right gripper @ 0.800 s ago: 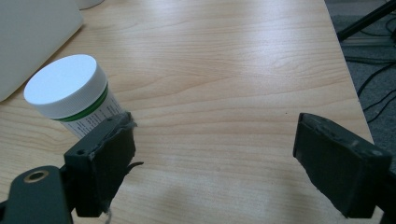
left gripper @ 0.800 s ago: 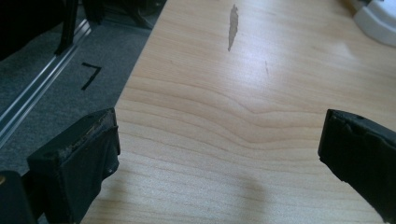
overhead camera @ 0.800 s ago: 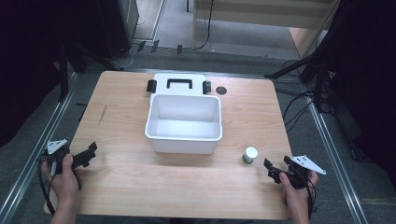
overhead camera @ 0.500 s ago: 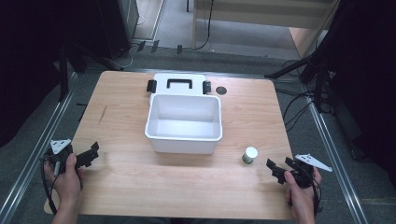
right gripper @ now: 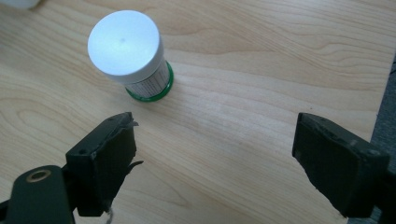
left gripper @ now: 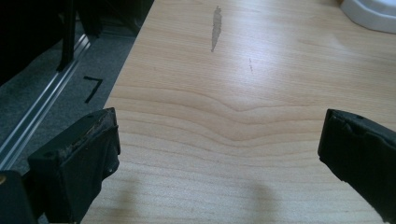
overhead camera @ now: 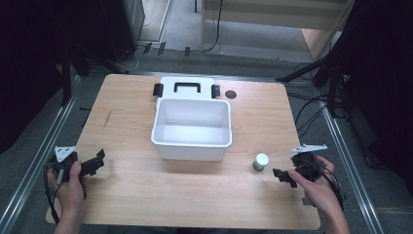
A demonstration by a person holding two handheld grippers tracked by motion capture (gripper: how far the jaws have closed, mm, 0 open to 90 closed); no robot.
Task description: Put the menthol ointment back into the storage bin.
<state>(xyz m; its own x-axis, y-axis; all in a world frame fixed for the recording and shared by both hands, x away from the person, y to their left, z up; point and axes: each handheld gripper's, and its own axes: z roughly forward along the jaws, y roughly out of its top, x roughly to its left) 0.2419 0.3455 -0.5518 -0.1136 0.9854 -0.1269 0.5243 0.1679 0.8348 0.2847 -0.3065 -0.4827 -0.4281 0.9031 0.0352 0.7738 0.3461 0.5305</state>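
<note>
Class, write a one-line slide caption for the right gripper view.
Open right gripper poised above a wooden table, just short of an upright white-capped bottle.

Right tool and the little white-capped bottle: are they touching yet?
Apart. In the right gripper view the bottle stands upright ahead of the open right tool, with bare table showing between its base and the nearer jaw.

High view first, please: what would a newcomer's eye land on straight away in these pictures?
Probably the white bin standing open at the table's centre, its lid with a black handle lying just behind it. Next, the small white-capped bottle standing upright near the right gripper, whose jaws are spread wide; the left gripper is open too.
</note>
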